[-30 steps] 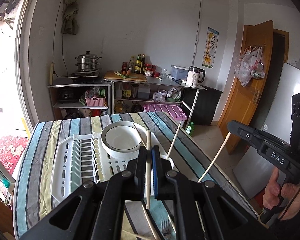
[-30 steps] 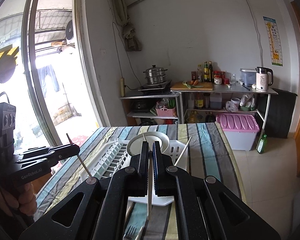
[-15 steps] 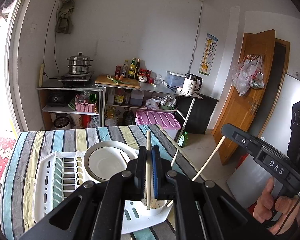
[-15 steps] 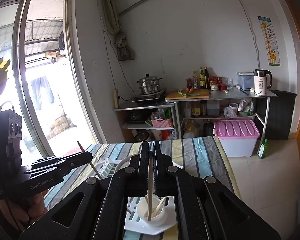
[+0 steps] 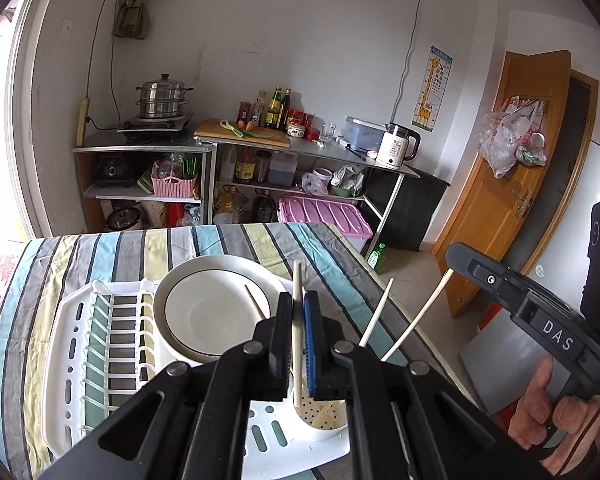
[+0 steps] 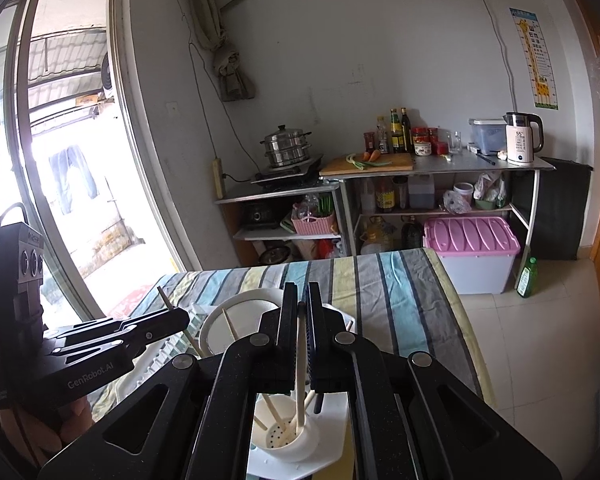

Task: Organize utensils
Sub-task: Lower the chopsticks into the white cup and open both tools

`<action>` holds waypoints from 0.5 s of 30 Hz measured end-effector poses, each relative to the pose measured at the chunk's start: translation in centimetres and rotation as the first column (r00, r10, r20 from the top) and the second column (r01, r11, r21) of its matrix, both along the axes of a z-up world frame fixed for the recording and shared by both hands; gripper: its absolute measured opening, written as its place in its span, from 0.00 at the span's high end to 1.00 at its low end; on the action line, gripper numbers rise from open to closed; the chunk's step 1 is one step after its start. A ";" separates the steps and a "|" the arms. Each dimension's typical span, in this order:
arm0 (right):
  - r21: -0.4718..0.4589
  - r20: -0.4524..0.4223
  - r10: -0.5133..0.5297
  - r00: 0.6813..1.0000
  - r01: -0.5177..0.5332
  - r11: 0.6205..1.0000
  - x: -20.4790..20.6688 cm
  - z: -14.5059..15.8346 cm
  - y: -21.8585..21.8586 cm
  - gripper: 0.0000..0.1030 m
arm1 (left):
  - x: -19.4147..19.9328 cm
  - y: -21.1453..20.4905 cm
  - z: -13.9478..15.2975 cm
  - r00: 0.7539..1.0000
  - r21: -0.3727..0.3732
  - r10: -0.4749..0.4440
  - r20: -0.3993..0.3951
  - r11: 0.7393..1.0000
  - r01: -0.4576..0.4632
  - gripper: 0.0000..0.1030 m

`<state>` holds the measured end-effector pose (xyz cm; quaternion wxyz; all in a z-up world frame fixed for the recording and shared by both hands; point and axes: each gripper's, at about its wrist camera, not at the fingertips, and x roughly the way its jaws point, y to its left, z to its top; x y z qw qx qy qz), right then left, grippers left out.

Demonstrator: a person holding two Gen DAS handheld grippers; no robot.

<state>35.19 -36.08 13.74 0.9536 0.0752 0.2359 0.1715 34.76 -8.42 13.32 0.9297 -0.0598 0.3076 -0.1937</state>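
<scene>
My left gripper (image 5: 297,300) is shut on a pale wooden chopstick (image 5: 297,332), held upright with its lower end inside the white perforated utensil cup (image 5: 320,420) at the front right corner of the white dish rack (image 5: 72,364). My right gripper (image 6: 300,300) is shut on another chopstick (image 6: 300,372), whose lower end is also in the cup (image 6: 284,436). Other chopsticks stand in the cup. The right gripper also shows in the left wrist view (image 5: 452,258), the left gripper in the right wrist view (image 6: 176,316).
A white bowl with a dark rim line (image 5: 216,312) sits in the rack. The rack stands on a striped tablecloth (image 5: 228,240). Behind are kitchen shelves, a steamer pot (image 5: 162,98), a kettle (image 5: 398,146), a pink-lidded bin (image 5: 324,216) and a wooden door (image 5: 516,184).
Both grippers have come down over the utensil cup with their chopsticks. The chopstick ends now reach into the cup. Both views tilted down toward the rack.
</scene>
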 end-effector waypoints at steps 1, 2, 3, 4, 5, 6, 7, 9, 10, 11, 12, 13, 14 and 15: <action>-0.003 -0.009 0.000 1.000 0.000 1.000 0.2 -0.3 0.1 0.97 | 0.1 0.0 -0.3 1.000 0.001 0.000 -0.006 1.000 0.000 0.94; -0.004 -0.018 0.000 1.000 0.000 1.000 0.5 -0.6 0.1 0.97 | 0.3 0.0 -0.5 1.000 0.001 0.001 -0.011 1.000 -0.001 0.94; -0.005 -0.026 0.001 1.000 -0.001 1.000 0.6 -1.0 0.1 0.97 | 0.4 0.0 -0.8 1.000 0.001 0.001 -0.016 1.000 -0.001 0.94; -0.007 -0.035 0.001 0.999 -0.001 1.000 0.8 -1.2 0.2 0.97 | 0.4 0.0 -1.0 1.000 0.002 0.000 -0.020 1.000 0.000 0.94; -0.009 -0.042 0.000 0.999 -0.001 1.000 0.9 -1.5 0.2 0.97 | 0.6 0.0 -1.2 1.000 0.004 -0.001 -0.025 1.000 0.002 0.94; -0.011 -0.049 0.000 0.999 0.000 1.000 1.1 -1.7 0.2 0.97 | 0.7 -0.1 -1.4 1.000 0.006 -0.002 -0.031 1.000 0.002 0.94; -0.012 -0.055 -0.002 0.998 0.001 1.000 1.3 -2.0 0.1 0.97 | 0.8 -0.1 -1.5 0.999 0.006 -0.003 -0.035 1.000 0.003 0.94; -0.016 -0.053 -0.010 0.999 0.009 1.000 1.4 -2.0 -0.1 0.97 | 1.0 -0.2 -1.8 0.999 0.011 -0.004 -0.044 1.000 0.005 0.94; -0.013 -0.055 -0.010 0.998 0.009 1.000 1.5 -2.0 -0.2 0.97 | 1.1 -0.3 -2.0 0.999 0.012 -0.004 -0.050 1.000 0.004 0.94; -0.014 -0.059 -0.010 0.998 0.009 1.000 1.5 -2.0 -0.3 0.96 | 1.2 -0.3 -2.1 0.998 0.013 -0.004 -0.055 1.000 0.005 0.93; -0.016 -0.060 -0.009 0.998 0.008 1.000 1.5 -1.9 -0.3 0.96 | 1.3 -0.3 -2.2 0.998 0.016 -0.002 -0.059 1.000 0.003 0.93; -0.017 -0.062 -0.008 0.998 0.007 1.000 1.6 -1.9 -0.3 0.96 | 1.4 -0.3 -2.3 0.998 0.019 0.000 -0.063 1.000 0.001 0.93; -0.017 -0.065 -0.008 0.998 0.007 1.000 1.6 -1.9 -0.3 0.96 | 1.5 -0.2 -2.4 0.998 0.019 0.003 -0.067 1.000 -0.002 0.93; -0.017 -0.073 -0.008 0.997 0.007 1.000 1.6 -1.9 -0.4 0.96 | 1.6 -0.1 -2.4 0.998 0.019 0.007 -0.068 1.000 -0.006 0.93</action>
